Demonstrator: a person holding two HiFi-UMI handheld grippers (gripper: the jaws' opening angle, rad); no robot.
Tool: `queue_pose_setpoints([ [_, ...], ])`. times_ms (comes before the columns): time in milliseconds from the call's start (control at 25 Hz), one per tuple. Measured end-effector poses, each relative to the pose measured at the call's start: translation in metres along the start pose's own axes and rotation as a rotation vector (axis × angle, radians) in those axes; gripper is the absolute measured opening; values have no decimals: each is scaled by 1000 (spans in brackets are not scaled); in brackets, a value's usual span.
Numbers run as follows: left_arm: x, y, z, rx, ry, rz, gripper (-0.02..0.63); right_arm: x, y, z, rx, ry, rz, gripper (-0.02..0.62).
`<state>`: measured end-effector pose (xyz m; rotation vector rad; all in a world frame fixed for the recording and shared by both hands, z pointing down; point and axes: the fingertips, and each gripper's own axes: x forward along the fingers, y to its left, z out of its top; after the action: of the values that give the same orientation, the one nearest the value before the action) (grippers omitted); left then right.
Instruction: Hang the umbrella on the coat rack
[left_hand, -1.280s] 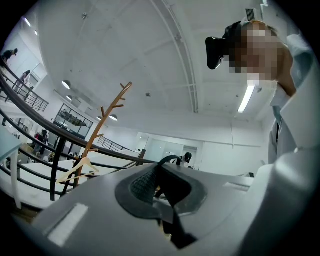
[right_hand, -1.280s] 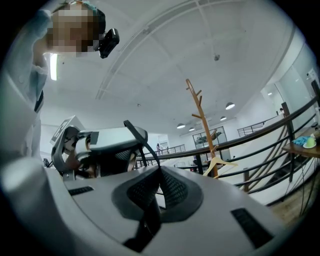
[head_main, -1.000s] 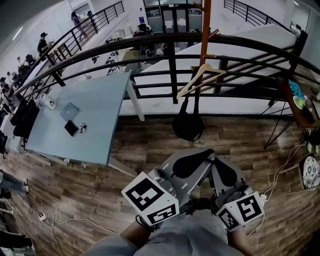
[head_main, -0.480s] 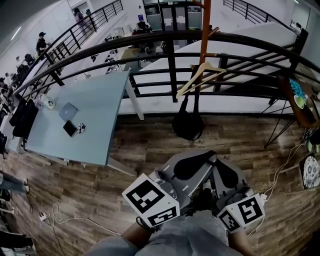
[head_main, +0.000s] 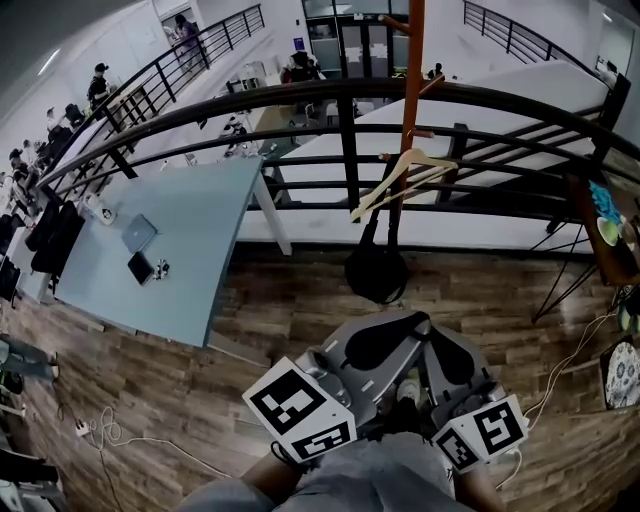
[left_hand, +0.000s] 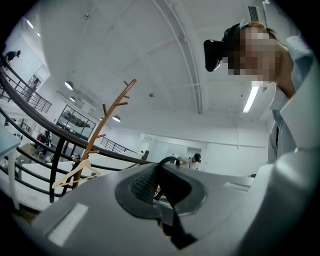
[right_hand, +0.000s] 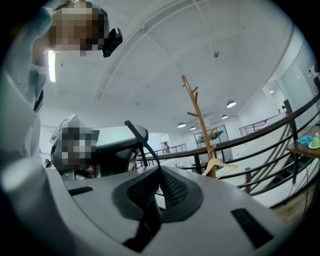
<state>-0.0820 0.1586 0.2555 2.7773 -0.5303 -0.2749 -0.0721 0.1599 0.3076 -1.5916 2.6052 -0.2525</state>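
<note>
Your left gripper (left_hand: 158, 169) and right gripper (right_hand: 159, 170) each pinch a thin black strap (right_hand: 142, 142), likely spreading it for a coat rack (head_main: 412, 90) peg

Left gripper (left_hand: 159, 169) jaws together; wooden coat rack (left_hand: 98, 130), hanger (left_hand: 68, 175) near railing (left_hand: 58, 160).

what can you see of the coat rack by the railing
The coat rack is a slim orange-brown pole, wooden by its look, with short pegs slanting upward from it like twigs. It stands upright on the near side of the black railing. A pale wooden hanger hangs from one of its lower pegs. Below that, dark strips lead down to a dark rounded shape; whether this is the rack's base or a bag hung on it cannot be told.
</note>
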Motion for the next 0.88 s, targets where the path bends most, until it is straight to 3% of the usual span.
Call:
queue_pose_setpoints([
  [880,149,50,8,28,-52,158,5,38,-149,42,-9,7,187,2],
])
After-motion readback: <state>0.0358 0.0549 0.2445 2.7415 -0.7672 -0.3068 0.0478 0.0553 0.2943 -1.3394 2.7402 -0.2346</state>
